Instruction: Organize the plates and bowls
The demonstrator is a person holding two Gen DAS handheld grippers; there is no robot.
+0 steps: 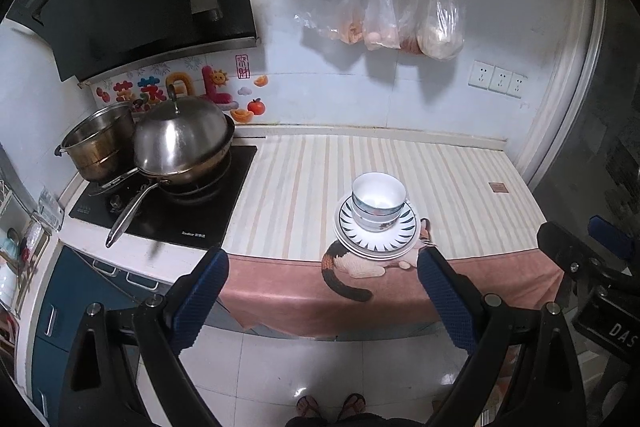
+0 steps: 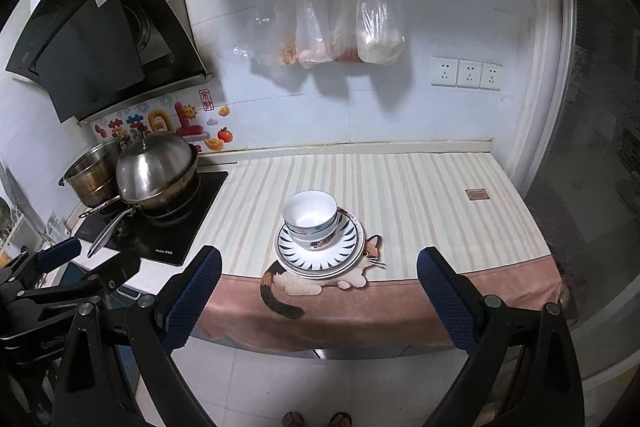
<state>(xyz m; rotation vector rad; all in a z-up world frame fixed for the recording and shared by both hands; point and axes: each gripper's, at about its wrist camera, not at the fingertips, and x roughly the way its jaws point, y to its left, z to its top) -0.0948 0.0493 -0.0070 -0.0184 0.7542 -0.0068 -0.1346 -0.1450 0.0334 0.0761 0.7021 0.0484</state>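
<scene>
Both tongs, left tongs (image 1: 322, 301) and right tongs (image 2: 320, 297), hang released and empty off the desk (image 2: 420, 187) edge, where nested bowls (image 2: 310, 217) sit on stacked plates (image 2: 320, 251), so stacking looks finished and nothing seemingly remains beyond withdrawing.

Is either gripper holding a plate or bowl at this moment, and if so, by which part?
Nothing is held. The left gripper and right gripper are both open and short of the counter; the bowls sit stacked on the plates.
</scene>
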